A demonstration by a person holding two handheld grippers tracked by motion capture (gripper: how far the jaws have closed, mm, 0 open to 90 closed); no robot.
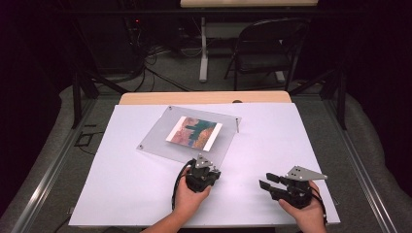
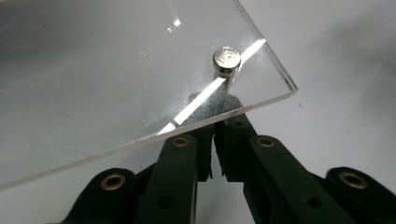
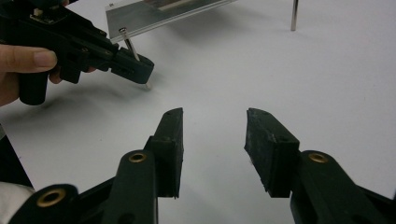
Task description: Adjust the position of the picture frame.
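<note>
Acrylic frame (image 1: 160,141): a clear rectangular panel on the white table (image 1: 121,194), left of centre and toward the far side; it stands raised on thin metal legs, turned so its corners point roughly toward and away from the person, long axis running from near left to far right
Picture (image 1: 194,132): a colourful print with white side margins, held in the middle of the panel, turned the same way as the panel
Standoff cap (image 2: 227,59): a round silver cap on top of the panel, just inside its near corner
Near leg (image 3: 132,49): a slim metal pin under that corner, tilted; it runs down into the left gripper's tips
Far leg (image 1: 237,124): stands upright at the panel's right corner
Left gripper (image 1: 203,171): at the panel's near corner, jaws drawn nearly together beneath the edge, a narrow gap between them; they appear to pinch the near leg
Right gripper (image 1: 270,182): near the table's front right, well apart from the frame, pointing left, jaws spread wide with nothing between them
</note>
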